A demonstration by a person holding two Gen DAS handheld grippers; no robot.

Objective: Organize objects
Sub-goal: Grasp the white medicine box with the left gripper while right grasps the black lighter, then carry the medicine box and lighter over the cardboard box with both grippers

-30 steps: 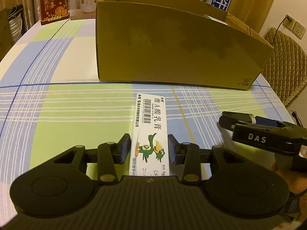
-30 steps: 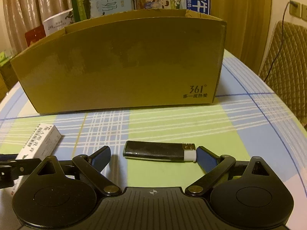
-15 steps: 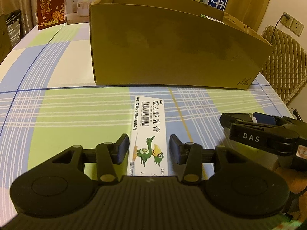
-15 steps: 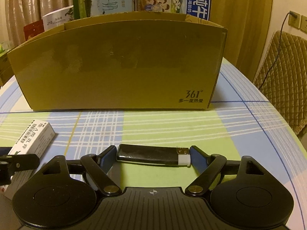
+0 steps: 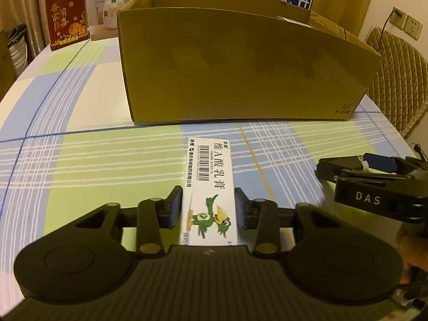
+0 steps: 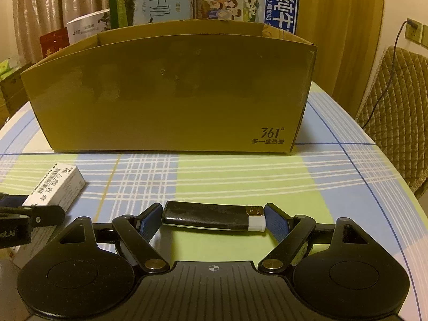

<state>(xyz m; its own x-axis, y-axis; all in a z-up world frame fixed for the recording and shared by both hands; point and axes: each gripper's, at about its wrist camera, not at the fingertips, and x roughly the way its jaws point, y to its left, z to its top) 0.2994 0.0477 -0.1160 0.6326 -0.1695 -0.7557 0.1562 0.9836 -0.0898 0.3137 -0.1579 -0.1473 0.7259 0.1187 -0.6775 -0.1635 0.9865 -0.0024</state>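
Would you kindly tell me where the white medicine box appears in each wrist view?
Left wrist view: the white medicine box lies lengthwise at lower centre, its near end between the left tool's closing fingers.
Right wrist view: the same box sits at the left edge, angled.
Shared landmark: the brown cardboard box behind it.

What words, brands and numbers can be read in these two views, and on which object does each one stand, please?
"361°": cardboard box, lower right of its front; the small line beneath is blurred.
"維A酸乳膏": white carton, with a barcode; its fine print is too small.
"J10 HUMIDIFIER": white package behind.
"DAS": right gripper.
"純牛奶", "PURE MILK": pale milk carton.
"純牛": blue milk carton.
Red package: gold characters, unclear.
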